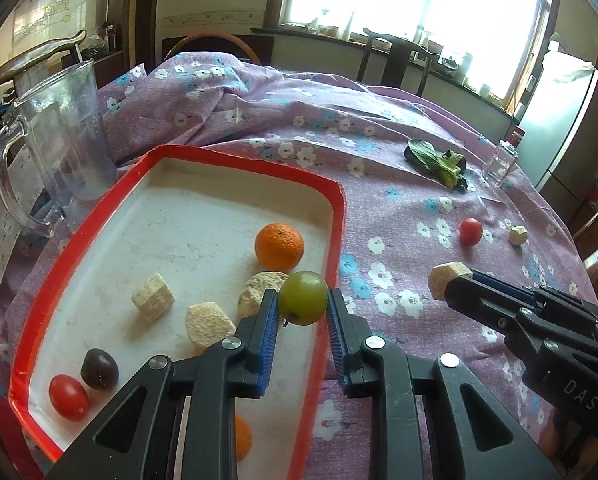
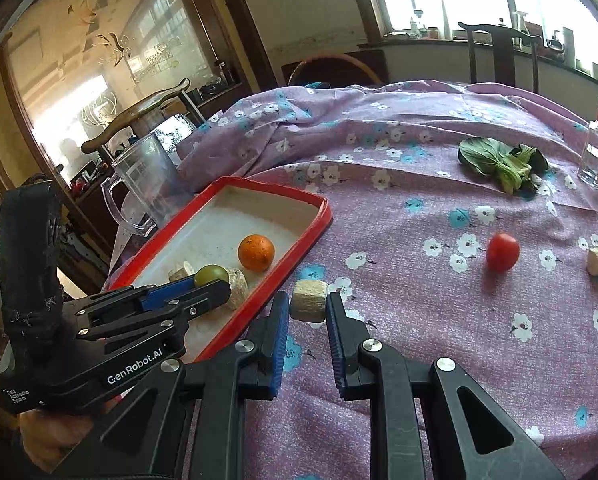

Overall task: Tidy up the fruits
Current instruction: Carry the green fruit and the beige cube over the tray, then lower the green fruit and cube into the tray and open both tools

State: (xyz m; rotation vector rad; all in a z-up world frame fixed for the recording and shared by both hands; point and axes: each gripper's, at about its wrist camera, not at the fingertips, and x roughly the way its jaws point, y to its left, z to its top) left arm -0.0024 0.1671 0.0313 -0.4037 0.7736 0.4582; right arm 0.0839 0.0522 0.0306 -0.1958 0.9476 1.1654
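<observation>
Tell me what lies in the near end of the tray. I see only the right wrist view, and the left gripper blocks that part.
Observer: In the left wrist view, a red tomato and a dark fruit lie side by side in the near corner of the red tray.
Operator: Any second orange in there?
Observer: Yes, a partly hidden orange fruit shows behind the left gripper, nearer than the whole orange.
Operator: Any beige pieces I'm missing?
Observer: One lone beige chunk lies by itself, left of the green fruit held in the left gripper.
</observation>
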